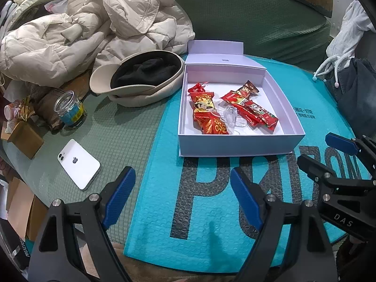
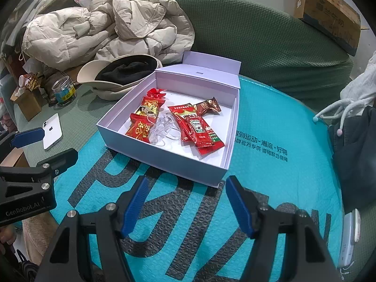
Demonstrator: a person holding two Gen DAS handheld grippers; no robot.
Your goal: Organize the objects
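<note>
- White cardboard is what I look at first in the left wrist view: the box (image 1: 237, 138) sits open at centre frame on the teal mailer bag (image 1: 164, 211), its lid (image 1: 218, 56) folded back toward the top.
- Inside it I count several red snack packets (image 1: 210, 115), a brown packet (image 1: 251, 87) at the upper right of the box, and a clear plastic clip (image 1: 231, 115) in the middle. I judge the packing largely done.
- At lower left a white phone (image 1: 78, 163) lies face down on the green cover, outside the box; a glass jar (image 1: 69, 109) stands at mid left, a beige hat (image 1: 138, 82) beside the box. Whether these belong in the box I cannot say.
- My left gripper (image 1: 183, 191) at the bottom of the frame has its jaws spread wide with nothing between them.
- In the right wrist view the box (image 2: 164, 162) sits centre frame, near corner toward me, with the same packets (image 2: 199, 129) and clip (image 2: 162, 127) settled on its floor.
- The phone (image 2: 52, 131) shows at the left edge, the jar (image 2: 64, 90) above it.
- My right gripper (image 2: 185, 202) at the bottom stands apart and empty, just short of the box's near wall.
- What I judge is left: perhaps closing the lid (image 2: 211, 70), perhaps gathering the loose things.
</note>
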